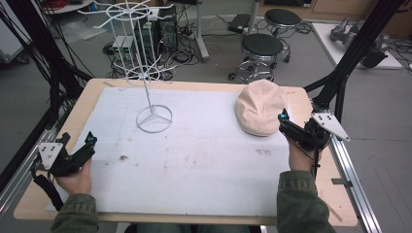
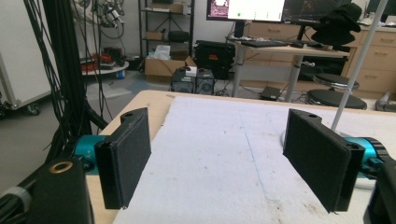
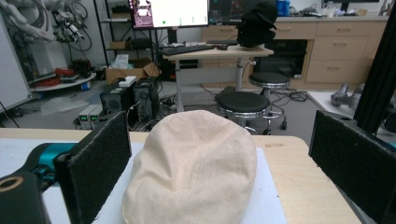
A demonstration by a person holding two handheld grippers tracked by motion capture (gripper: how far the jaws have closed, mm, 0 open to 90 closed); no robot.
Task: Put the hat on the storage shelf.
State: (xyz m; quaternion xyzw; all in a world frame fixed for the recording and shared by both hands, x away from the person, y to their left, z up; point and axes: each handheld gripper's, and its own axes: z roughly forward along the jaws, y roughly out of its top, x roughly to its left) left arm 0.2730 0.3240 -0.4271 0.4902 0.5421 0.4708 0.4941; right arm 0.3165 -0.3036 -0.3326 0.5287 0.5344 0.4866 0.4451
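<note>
though unlabelled, plain cream cap

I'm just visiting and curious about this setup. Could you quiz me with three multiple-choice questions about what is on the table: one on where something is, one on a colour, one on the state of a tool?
1. Where does the cap lie on the table?
A. far right part
B. near left corner
C. hanging on the wire rack

2. What colour is the wire rack?
A. black
B. white
C. red

3. How do the jaws of the right hand-held gripper stand?
A. shut on the cap
C. shut on nothing
B. wide open, one on each side of the cap

Answers:
1 A, the high view shows the cap at the right, just ahead of the right hand-held gripper.
2 B, its rings, hooks and pole are all white.
3 B, the right gripper view shows a gap between each pad and the cap.
</note>
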